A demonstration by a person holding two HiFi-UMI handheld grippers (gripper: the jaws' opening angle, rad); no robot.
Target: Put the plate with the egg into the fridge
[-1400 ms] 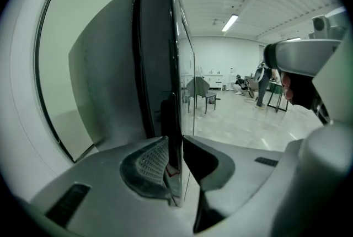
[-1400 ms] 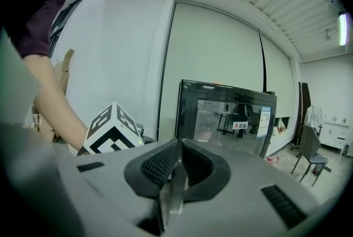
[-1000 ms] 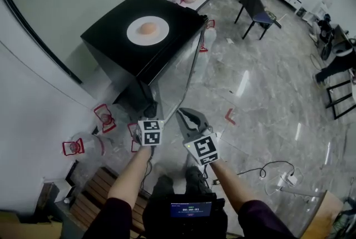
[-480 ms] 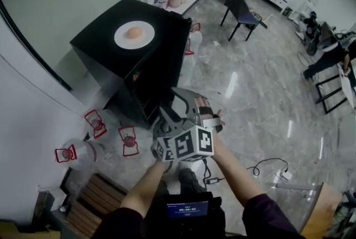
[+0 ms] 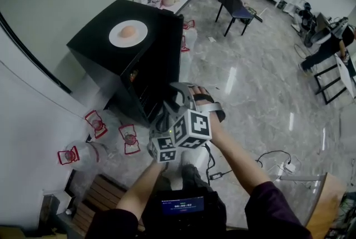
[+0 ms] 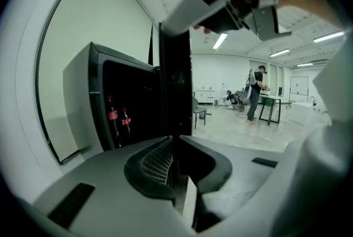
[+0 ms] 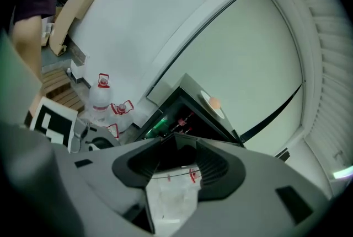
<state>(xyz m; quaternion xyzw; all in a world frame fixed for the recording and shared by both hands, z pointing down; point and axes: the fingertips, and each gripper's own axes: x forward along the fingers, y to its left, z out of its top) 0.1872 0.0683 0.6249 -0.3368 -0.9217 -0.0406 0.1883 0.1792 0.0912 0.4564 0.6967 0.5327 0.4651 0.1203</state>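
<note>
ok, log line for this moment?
left gripper: jaws shut on fridge door | right gripper: jaws just opened, empty | plate with egg: atop fridge

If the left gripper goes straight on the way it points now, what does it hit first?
Likely the edge of the open fridge door, dead ahead of the shut left gripper. Depth is unclear; how near, I cannot tell. The fridge opening lies left of that line.
</note>
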